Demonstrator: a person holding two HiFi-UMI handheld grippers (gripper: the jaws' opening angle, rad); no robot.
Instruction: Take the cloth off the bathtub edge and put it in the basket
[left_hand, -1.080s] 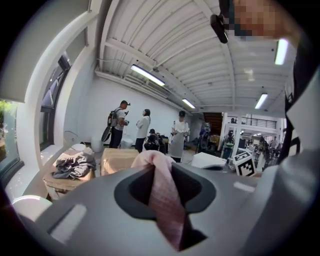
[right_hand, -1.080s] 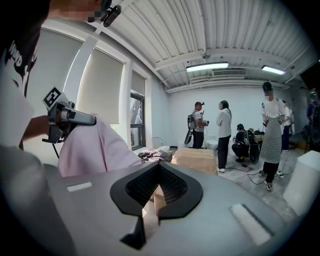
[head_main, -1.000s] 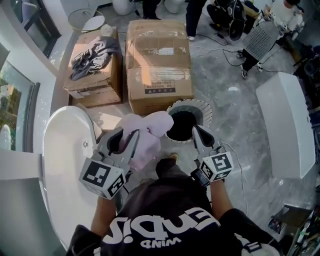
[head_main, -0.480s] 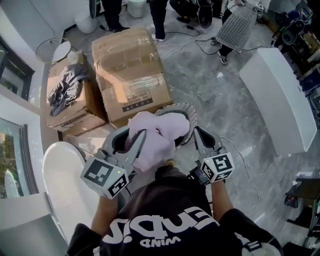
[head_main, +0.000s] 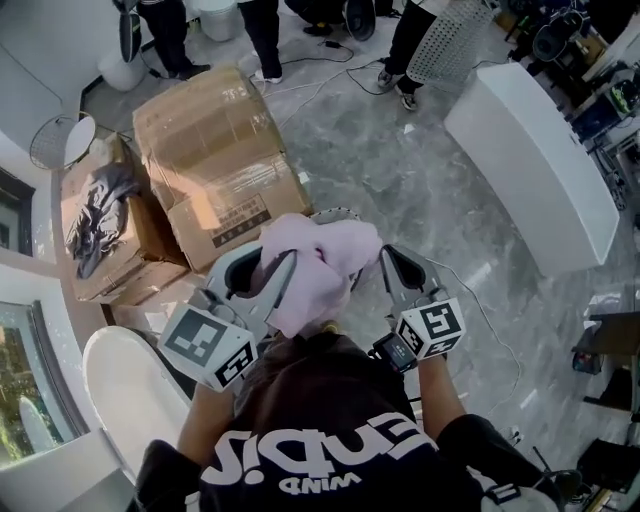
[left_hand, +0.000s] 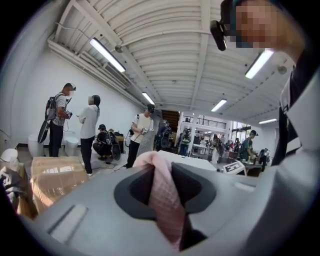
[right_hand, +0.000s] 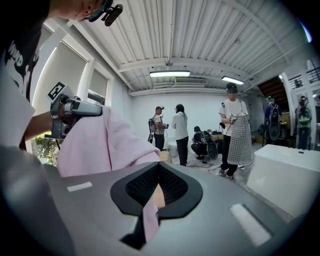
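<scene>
The pink cloth (head_main: 318, 262) hangs bunched between both grippers, over the round basket. Only a sliver of the basket's rim (head_main: 335, 213) shows behind it. My left gripper (head_main: 262, 275) is shut on a fold of the cloth. In the left gripper view the cloth (left_hand: 162, 200) runs up between the jaws of the left gripper (left_hand: 161, 170). My right gripper (head_main: 392, 262) holds the cloth's right side. In the right gripper view a thin pink strip (right_hand: 149, 222) is pinched low in the right gripper (right_hand: 159, 167), and the rest of the cloth (right_hand: 100, 145) billows to the left. The white bathtub (head_main: 125, 395) lies at lower left.
Two cardboard cartons (head_main: 215, 160) stand just beyond the basket, and a grey garment (head_main: 95, 215) lies on the left one. A long white block (head_main: 530, 160) is at the right. A cable (head_main: 490, 320) crosses the marble floor. Several people stand at the far end.
Both grippers carried the cloth forward and to the right, away from the bathtub. The basket's open mouth showed a second ago; the cloth now covers it. Cartons and bathtub slid leftward in view.
</scene>
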